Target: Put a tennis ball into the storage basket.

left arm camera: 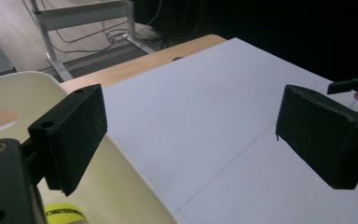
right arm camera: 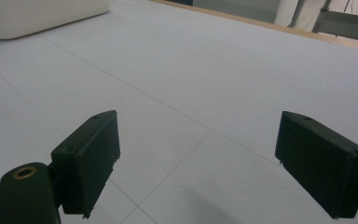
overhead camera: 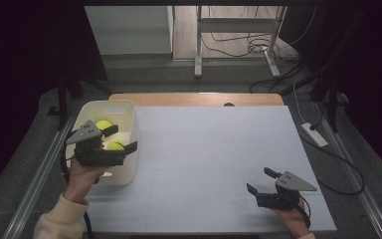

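At the counter's (overhead camera: 214, 149) nine o'clock edge, we hold the left tongs (overhead camera: 121, 138) over the right rim of a white bin (overhead camera: 129, 122), jaws apart with nothing between them. One jaw hangs above the bin's inside, the other out past the rim toward the open counter. In the left gripper view the same tongs (left arm camera: 191, 135) straddle the bin's cream wall (left arm camera: 126, 182), and the white sheet runs away between the two black pads.

Two yellow-green tennis balls lie inside the bin. One ball (overhead camera: 103, 124) sits toward the bin's twelve o'clock end; the other ball (overhead camera: 114, 146) lies just below the left tongs, partly hidden by the gripper's body. A sliver of a ball (left arm camera: 65, 213), printed with dark lettering, shows at six o'clock in the left gripper view, under the near jaw. Neither pad touches a ball.

At the counter's five o'clock corner, we hold the right tongs (overhead camera: 262, 180) low over the white sheet, jaws spread and empty, pointing toward ten o'clock. The right gripper view looks along those tongs (right arm camera: 198, 163) across bare sheet, with the bin's rounded corner (right arm camera: 42, 18) at eleven o'clock, well apart from the jaws.

A cream sleeve (overhead camera: 59, 219) covers the left forearm at seven o'clock. The two tongs are well apart, the width of the sheet between them.
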Tool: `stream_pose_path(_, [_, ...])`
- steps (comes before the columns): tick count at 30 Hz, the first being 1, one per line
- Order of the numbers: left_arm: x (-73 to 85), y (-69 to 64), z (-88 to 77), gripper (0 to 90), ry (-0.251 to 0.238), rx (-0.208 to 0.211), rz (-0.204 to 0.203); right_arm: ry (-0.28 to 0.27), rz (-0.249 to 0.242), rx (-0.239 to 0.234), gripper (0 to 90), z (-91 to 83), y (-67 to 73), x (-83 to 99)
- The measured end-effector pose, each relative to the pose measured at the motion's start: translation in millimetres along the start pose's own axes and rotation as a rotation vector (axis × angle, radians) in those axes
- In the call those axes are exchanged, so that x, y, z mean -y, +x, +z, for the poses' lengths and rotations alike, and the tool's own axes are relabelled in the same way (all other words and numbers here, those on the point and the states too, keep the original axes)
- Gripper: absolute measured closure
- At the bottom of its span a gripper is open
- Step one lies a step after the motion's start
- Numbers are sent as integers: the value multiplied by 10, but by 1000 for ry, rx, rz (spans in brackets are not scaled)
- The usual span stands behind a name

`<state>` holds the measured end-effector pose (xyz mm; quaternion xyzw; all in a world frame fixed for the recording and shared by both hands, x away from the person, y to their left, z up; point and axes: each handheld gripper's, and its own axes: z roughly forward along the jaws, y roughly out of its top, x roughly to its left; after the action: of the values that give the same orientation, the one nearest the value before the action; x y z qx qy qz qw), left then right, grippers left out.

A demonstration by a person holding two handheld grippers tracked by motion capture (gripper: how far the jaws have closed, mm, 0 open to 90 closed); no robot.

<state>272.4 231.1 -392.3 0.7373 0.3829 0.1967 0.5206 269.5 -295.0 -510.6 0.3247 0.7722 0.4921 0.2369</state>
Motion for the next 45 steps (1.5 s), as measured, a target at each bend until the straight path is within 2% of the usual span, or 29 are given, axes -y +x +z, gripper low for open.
stream_pose_path(11, [101, -166, 45, 93, -5, 56, 21, -2, 2, -1, 139, -5, 1, 2])
stream_pose_path(19, [239, -285, 57, 93, -6, 103, 43, 0, -2, 3, 139, -2, 7, 4])
stream_pose_path(25, [333, -381, 52, 95, -5, 120, 57, -1, 0, 1, 140, -1, 4, 5])
stream_pose_path(30, [448, -457, 62, 95, 5, 135, 67, -1, -2, 2, 140, -4, 5, 6])
stream_pose_path(34, [546, -505, 78, 95, 23, 141, 91, -1, -2, 2, 140, -4, 5, 6])
stream_pose_path(45, [858, -583, 157, 89, 67, 194, 100, 3, -6, 4, 140, -2, 9, 7])
